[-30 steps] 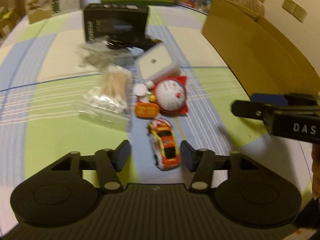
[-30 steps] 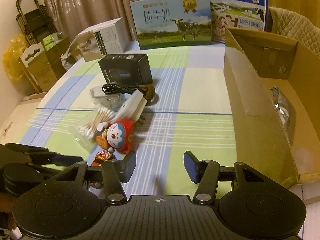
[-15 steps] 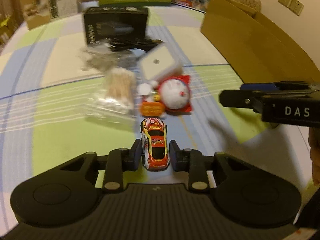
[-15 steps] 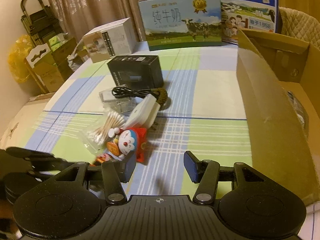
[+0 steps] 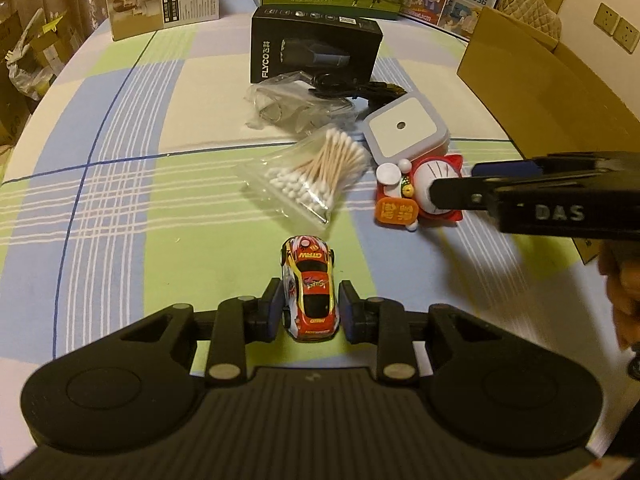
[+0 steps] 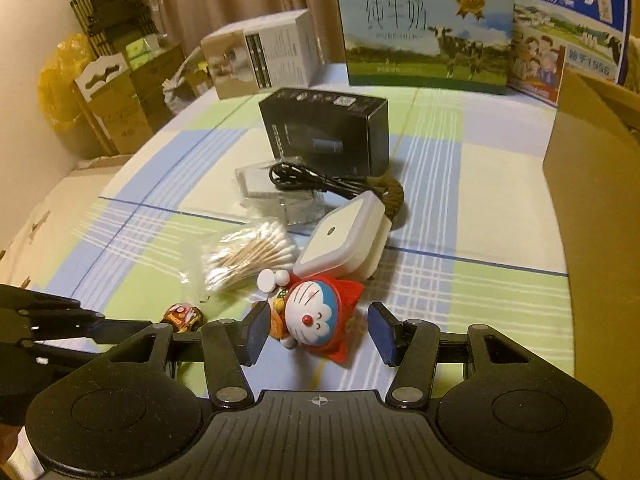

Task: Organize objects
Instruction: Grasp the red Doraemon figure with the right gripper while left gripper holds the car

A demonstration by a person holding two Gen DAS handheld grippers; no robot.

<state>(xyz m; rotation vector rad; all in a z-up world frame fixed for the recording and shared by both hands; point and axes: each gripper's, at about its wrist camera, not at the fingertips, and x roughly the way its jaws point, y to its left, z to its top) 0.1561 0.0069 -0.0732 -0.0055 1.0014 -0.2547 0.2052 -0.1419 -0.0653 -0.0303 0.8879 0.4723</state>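
Doraemon figure (image 6: 316, 316) is bracketed by the unclenched right gripper (image 6: 318, 334), pads either side, untouched; toy car (image 5: 310, 294) is clamped lengthwise in the left gripper (image 5: 310, 314).

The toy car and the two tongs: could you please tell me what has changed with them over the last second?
The left tongs closed on the toy car, which earlier lay loose between open jaws. The right tongs, open as before, advanced to straddle the cat figurine without pressing it. The cotton swabs and black box stayed put.
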